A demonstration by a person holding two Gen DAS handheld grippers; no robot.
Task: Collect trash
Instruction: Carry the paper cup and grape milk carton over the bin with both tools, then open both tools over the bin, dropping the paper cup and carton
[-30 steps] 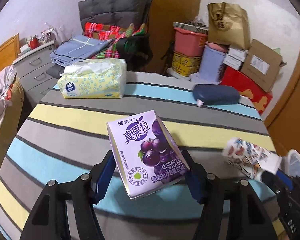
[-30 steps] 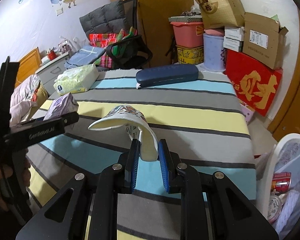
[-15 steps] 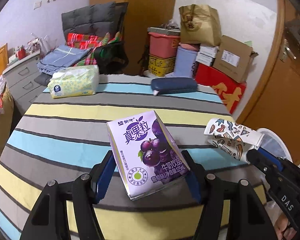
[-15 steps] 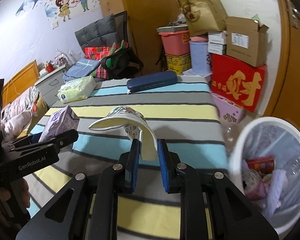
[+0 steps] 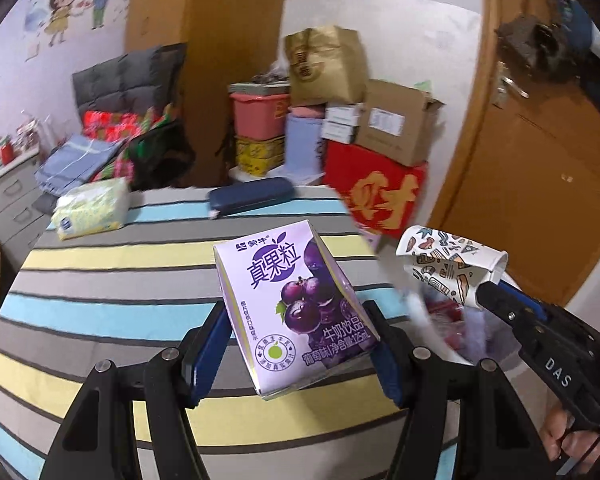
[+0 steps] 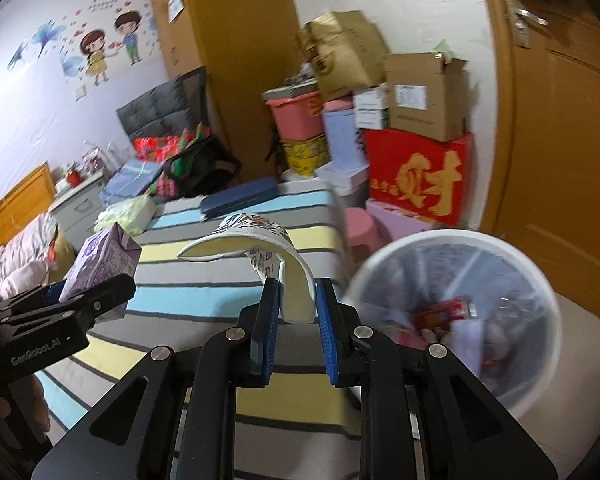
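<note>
My left gripper (image 5: 296, 344) is shut on a purple grape milk carton (image 5: 292, 304), held tilted above the striped table (image 5: 100, 280). The same carton (image 6: 104, 268) shows at the left of the right wrist view. My right gripper (image 6: 298, 316) is shut on the rim of a squashed patterned paper cup (image 6: 260, 248); in the left wrist view that cup (image 5: 448, 264) hangs above the bin. A white trash bin (image 6: 540, 312) with a plastic liner and several pieces of trash inside stands just right of the table, below and right of the cup.
On the table lie a tissue pack (image 5: 92, 208) and a dark blue case (image 5: 252, 196). Stacked boxes and a red carton (image 6: 420, 176) stand behind the bin, beside a wooden door (image 6: 560, 140). A pink stool (image 6: 360, 224) sits between table and boxes.
Both grippers have swung right and risen with their loads. The bin has come into fuller view under the cup, and the table has slid left in both views.
</note>
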